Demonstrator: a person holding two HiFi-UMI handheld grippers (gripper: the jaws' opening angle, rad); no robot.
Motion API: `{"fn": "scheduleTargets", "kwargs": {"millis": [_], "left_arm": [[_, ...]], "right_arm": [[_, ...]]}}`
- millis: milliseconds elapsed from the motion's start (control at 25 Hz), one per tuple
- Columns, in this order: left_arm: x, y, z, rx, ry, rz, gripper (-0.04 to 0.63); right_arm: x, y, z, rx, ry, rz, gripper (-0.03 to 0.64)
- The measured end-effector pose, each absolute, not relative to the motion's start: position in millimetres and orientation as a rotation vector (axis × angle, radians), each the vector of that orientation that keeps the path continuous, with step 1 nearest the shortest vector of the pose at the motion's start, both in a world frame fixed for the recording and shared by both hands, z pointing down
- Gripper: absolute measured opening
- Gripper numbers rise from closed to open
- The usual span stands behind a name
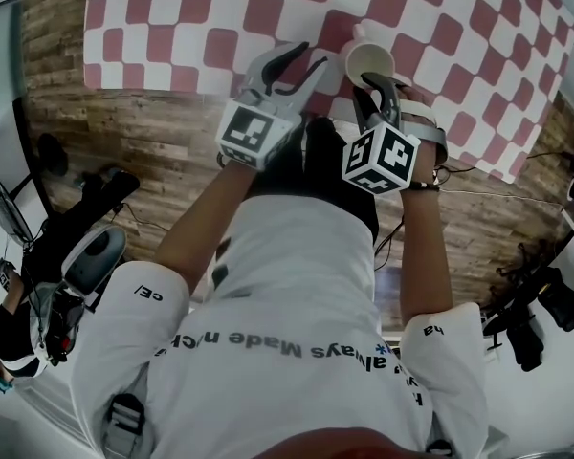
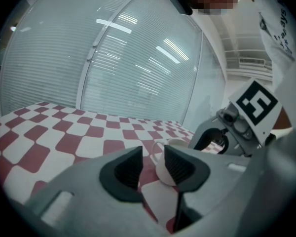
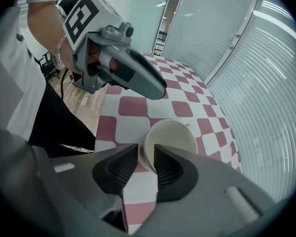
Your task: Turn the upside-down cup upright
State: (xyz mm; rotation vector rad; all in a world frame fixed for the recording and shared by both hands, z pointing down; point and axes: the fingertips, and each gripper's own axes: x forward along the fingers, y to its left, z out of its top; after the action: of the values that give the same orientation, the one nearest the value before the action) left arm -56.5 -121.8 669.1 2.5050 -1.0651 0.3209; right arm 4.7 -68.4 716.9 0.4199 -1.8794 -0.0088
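Red-and-white checked cloth (image 1: 172,27) covers the tabletop (image 1: 153,82), which stands on a wood-plank floor (image 1: 124,132) in front of a curved wall of slatted glass (image 2: 138,58). On the left, the left gripper (image 1: 311,55) reaches over the near edge of the cloth and points shallowly across it. Its jaws are drawn together to a narrow slit and hold nothing. Through that slit, ahead of its tips and a little to their right, shows the white cup (image 1: 368,60). The cup is mouth-up, just beside this gripper's tips and apart from them. On the right, the right gripper (image 1: 378,86) comes steeply down onto the cup from the near side. One jaw sits inside the mouth and the other outside, with the cup's near wall pinched between the pads. The cup's handle (image 1: 359,32) lies on the far side, away from that grip. The marker cube (image 1: 381,159) at the back of the right gripper faces up toward the head camera. Whether the cup's base rests on the cloth cannot be told, since the jaws cover it.
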Motion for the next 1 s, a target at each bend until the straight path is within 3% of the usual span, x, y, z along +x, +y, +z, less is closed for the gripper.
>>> {"fn": "scheduleTargets", "kwargs": {"millis": [200, 280, 1000], "left_arm": [[-55, -122, 670, 2.504, -1.056, 0.327, 0.14], [-55, -120, 667, 2.507, -1.054, 0.327, 0.14], [-46, -123, 582, 2.577, -1.072, 0.244, 0.14]], "right_arm": [[3, -72, 719, 0.405, -1.895, 0.016, 0.081], [2, -70, 719, 0.404, -1.902, 0.022, 0.038], [13, -73, 635, 0.509, -1.967, -0.044, 0.029]]}}
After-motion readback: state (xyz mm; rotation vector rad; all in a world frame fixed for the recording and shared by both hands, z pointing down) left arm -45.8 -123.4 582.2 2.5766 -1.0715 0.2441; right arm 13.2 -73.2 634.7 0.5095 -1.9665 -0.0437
